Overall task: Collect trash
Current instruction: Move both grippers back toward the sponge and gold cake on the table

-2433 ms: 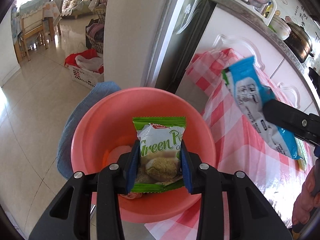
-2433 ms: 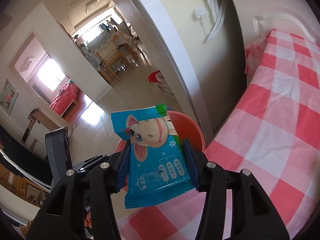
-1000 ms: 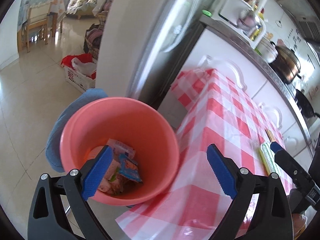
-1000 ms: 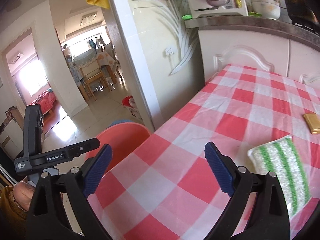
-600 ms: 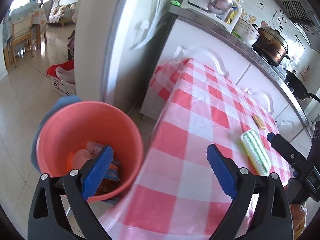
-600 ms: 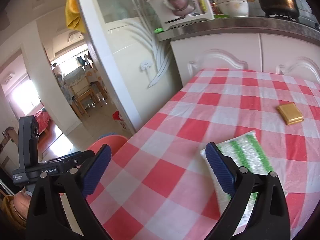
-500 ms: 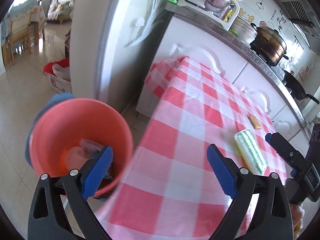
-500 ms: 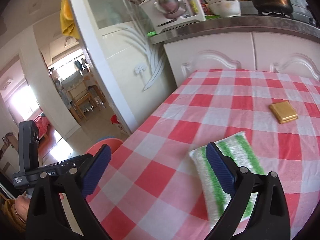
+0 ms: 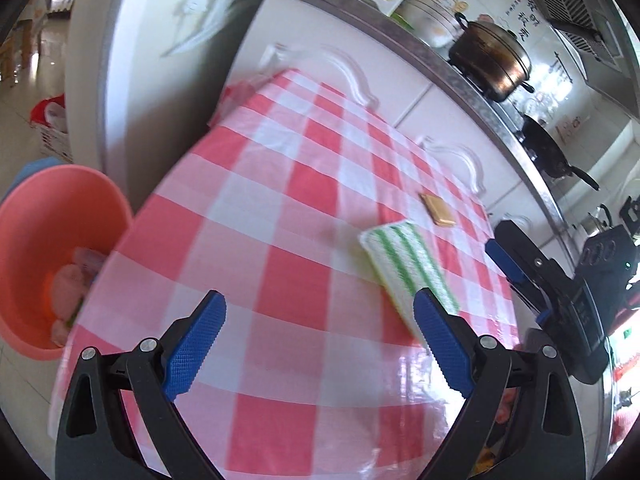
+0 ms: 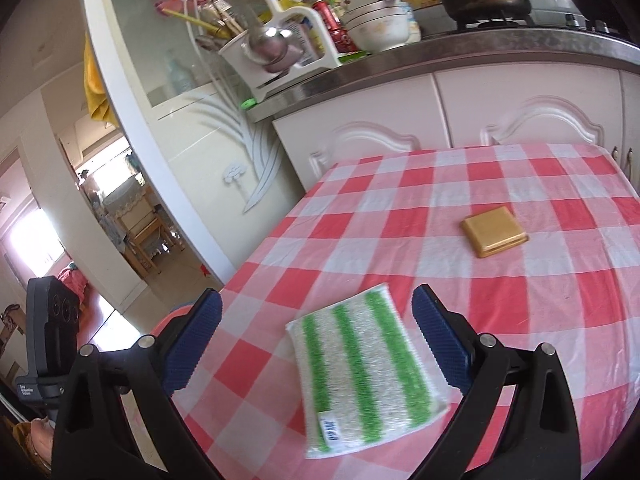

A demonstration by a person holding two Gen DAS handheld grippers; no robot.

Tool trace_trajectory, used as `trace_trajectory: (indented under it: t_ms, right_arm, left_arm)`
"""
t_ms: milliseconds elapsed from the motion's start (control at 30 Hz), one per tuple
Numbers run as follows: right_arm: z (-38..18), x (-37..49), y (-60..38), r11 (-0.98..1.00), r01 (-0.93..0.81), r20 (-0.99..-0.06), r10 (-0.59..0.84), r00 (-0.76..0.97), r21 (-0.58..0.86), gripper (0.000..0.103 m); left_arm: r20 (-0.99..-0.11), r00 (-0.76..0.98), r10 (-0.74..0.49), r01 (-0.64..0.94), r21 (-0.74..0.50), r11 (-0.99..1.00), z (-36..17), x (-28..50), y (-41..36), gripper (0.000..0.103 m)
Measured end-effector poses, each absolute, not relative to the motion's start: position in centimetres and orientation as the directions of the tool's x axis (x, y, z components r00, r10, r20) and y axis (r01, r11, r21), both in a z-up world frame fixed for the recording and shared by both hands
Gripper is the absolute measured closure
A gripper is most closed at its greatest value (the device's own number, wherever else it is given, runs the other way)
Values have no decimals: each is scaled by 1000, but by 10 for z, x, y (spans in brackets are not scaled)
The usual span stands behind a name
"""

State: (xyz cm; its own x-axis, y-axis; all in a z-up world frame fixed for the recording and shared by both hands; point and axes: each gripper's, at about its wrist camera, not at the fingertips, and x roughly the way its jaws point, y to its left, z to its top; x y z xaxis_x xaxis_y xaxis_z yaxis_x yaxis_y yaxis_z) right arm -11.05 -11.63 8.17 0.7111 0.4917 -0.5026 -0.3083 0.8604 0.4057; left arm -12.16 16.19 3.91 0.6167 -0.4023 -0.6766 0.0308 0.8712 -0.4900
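A pink bucket (image 9: 60, 216) stands on the floor at the left end of the table, with wrappers (image 9: 72, 284) lying in its bottom. My left gripper (image 9: 320, 344) hangs open and empty over the red-and-white checked tablecloth (image 9: 280, 216). My right gripper (image 10: 316, 340) is open too, with nothing held, just above a green-and-white striped sponge cloth (image 10: 364, 368). That cloth (image 9: 408, 264) also shows in the left wrist view, beyond my right gripper's blue pad. A small gold square packet (image 10: 494, 237) lies farther back on the table. Only a sliver of the bucket rim (image 10: 172, 320) shows in the right wrist view.
White kitchen cabinets (image 10: 480, 124) back the table, under a steel counter with a dish rack (image 10: 276, 52), bowls (image 10: 380, 28) and a brass pot (image 9: 492, 64). A white pillar with a glass panel (image 10: 168, 128) stands left of the table. A doorway opens beyond onto tiled floor.
Both wrappers went from my grippers into the bucket, and both grippers opened. Since then both have swung right, from over the bucket to over the table toward the striped cloth.
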Motion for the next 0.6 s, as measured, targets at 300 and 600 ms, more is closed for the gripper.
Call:
trace_trajectory:
  t_ms: [300,600]
  right_arm:
    - [77,-99,-171,873,-216,-508,438,742,438,7]
    - [61,-71,-228,882,-111,-560,383,735,458,7]
  left_arm:
    - [-673,553,-491,54,-560,827,32,-111,119,9]
    - [-700,516,-494,82,-534,841,28,-96,66,9]
